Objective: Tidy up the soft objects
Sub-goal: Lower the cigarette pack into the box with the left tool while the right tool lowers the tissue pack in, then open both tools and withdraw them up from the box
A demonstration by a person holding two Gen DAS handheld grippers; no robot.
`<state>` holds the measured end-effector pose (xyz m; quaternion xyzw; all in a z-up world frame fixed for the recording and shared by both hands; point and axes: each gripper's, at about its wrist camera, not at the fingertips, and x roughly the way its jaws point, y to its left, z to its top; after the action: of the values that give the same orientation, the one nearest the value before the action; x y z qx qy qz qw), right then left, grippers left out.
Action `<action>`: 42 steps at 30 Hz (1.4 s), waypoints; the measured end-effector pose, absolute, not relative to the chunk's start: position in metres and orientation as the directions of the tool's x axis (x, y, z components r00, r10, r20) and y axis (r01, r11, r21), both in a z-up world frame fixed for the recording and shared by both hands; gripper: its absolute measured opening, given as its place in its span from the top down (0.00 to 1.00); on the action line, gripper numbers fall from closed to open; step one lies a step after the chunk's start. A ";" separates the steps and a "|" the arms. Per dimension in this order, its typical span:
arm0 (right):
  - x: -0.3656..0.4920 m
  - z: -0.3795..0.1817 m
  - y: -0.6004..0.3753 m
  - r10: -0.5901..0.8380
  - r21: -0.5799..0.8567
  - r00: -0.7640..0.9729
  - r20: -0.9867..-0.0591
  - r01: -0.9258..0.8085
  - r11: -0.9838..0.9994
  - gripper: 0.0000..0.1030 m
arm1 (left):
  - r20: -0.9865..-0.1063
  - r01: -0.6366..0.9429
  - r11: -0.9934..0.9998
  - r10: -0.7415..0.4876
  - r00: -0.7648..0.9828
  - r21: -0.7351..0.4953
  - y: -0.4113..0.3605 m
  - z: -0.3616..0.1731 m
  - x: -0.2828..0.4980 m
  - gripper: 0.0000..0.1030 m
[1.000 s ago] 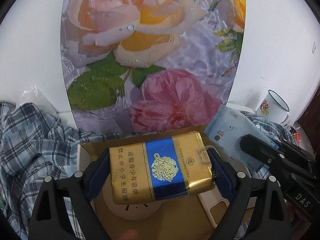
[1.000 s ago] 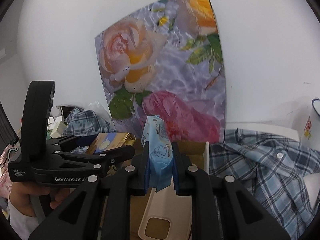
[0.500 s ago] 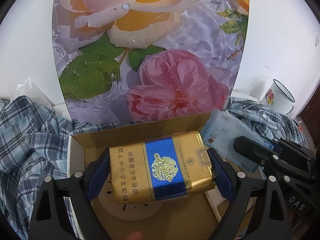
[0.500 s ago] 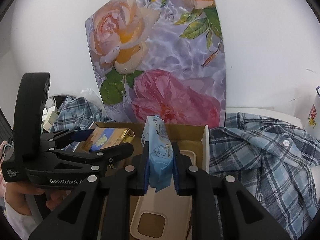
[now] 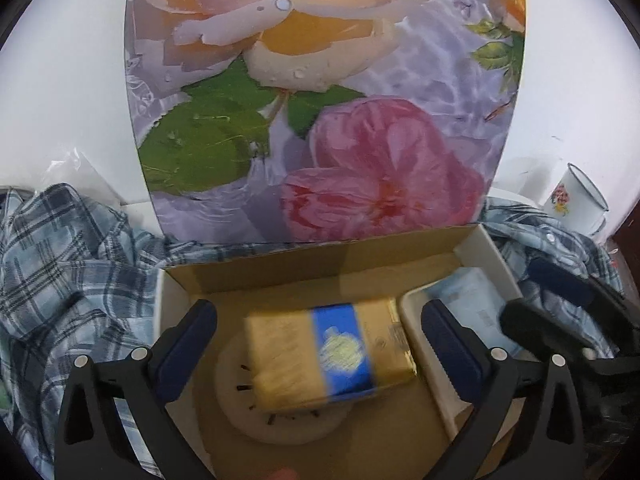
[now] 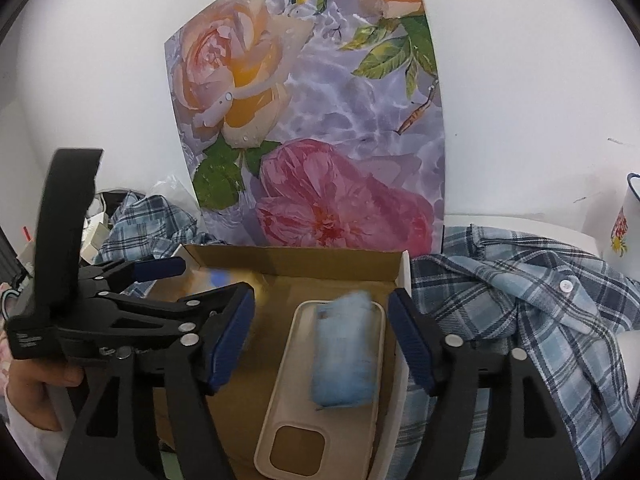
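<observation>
Inside the cardboard box (image 5: 320,272), glossy gold pack (image 5: 328,356) between opening left tongs (image 5: 320,344), soft blue pouch (image 6: 344,352) between opening right tongs (image 6: 320,340)

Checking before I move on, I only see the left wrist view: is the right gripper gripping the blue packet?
Observer: No. The right gripper is opening its jaws; the blue packet sits between them, touching neither pad.
Operator: Where is it?
Observer: Over the beige phone case in the cardboard box, blurred, perhaps not settled.
Operator: Camera cut-out covered?
Observer: No, it shows bare below the packet.
</observation>
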<state>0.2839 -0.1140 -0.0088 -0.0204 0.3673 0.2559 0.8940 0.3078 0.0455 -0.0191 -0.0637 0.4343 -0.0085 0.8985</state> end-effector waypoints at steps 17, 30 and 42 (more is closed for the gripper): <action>0.282 -0.002 -0.122 0.416 0.139 0.631 -0.655 -0.440 0.887 0.01 | -0.740 -0.045 0.990 -0.070 0.669 -0.135 0.053 -0.005 0.299 0.00; 0.273 0.022 -0.120 0.398 0.086 0.682 -0.614 -0.443 0.892 0.00 | -0.706 -0.020 0.992 -0.075 0.704 -0.125 0.045 0.018 0.290 0.00; 0.252 0.065 -0.124 0.411 0.061 0.730 -0.546 -0.455 0.889 0.00 | -0.646 -0.006 0.994 -0.068 0.761 -0.111 0.040 0.051 0.273 0.00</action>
<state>0.2517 -0.1238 0.0654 -0.0382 0.2844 0.2329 0.9292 0.2730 0.0404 0.0507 -0.0534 0.3455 -0.0164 0.9368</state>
